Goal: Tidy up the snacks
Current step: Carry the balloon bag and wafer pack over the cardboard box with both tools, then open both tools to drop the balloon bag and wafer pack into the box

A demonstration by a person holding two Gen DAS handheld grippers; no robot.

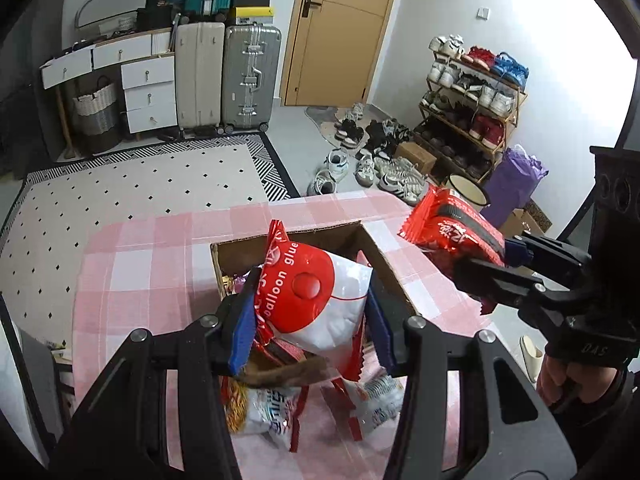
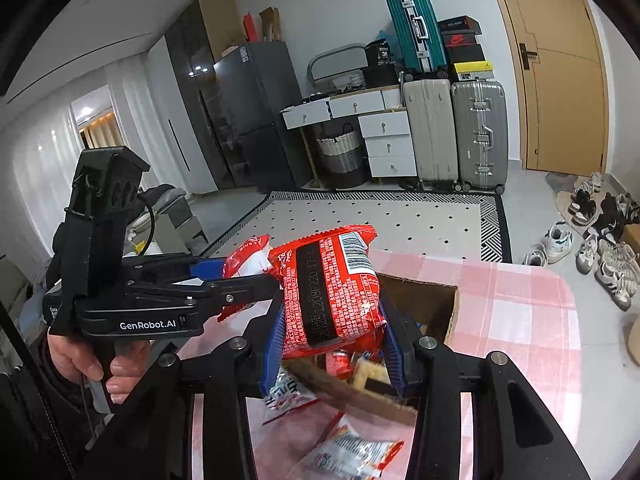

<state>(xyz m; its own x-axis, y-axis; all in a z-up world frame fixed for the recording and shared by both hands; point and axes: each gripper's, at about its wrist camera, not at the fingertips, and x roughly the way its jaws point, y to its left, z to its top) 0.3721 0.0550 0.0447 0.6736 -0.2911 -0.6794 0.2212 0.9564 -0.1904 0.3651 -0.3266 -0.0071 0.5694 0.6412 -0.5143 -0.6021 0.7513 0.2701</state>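
Holding both packs over the cardboard box (image 1: 384,264) — left gripper (image 1: 308,320) clamped the white-red bag (image 1: 320,300), right gripper (image 2: 334,340) the red packet (image 2: 328,292). Both looked light, crinkly, slippery — mid-body grip suited.

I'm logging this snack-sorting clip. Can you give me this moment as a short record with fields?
left gripper: shut on white-and-red "balloon glue" packet, held over the box
right gripper: shut on red snack packet, raised above the box
cardboard box: open, already holds snacks
table: pink checked tablecloth
loose packets: on the cloth, near side of box
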